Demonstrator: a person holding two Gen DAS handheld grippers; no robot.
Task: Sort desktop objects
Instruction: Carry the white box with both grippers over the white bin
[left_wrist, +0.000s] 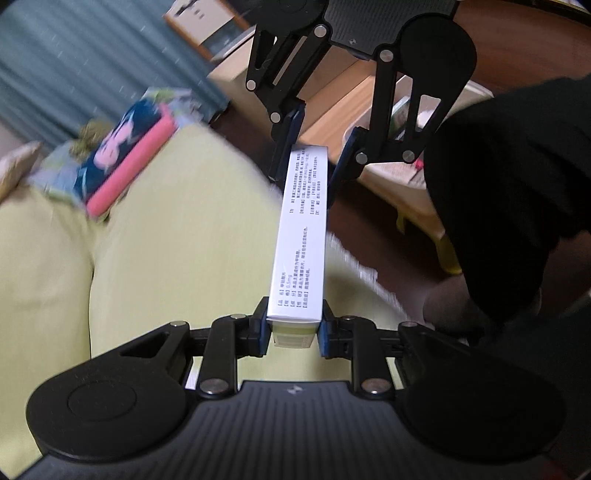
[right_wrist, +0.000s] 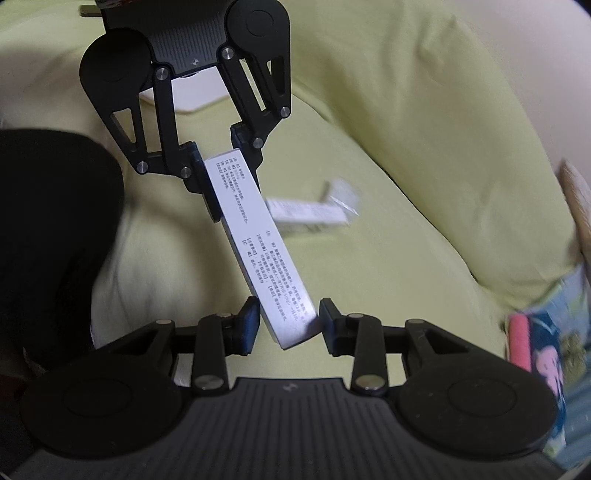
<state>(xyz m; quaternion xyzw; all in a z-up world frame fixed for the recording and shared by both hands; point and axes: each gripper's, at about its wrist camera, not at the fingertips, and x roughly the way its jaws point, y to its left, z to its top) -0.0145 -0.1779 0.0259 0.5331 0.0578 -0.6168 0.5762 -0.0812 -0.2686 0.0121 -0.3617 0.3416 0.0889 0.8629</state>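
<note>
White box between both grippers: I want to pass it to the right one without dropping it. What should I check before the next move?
1. Left gripper clamped on the white box: ok.
2. Right gripper straddles the box's other end: ok.
3. Right gripper closed on it: not ok, a gap shows beside the box.
4. Box square between the right fingers: not ok, it sits skewed.
5. Place to put the box: cannot tell.

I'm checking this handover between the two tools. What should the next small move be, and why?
Probably close the right tool on its end of the long white printed cardboard box. The left tool already clamps the other end, while the right tool's fingers only straddle the box, with a gap showing, above the yellow-green cushion.
</note>
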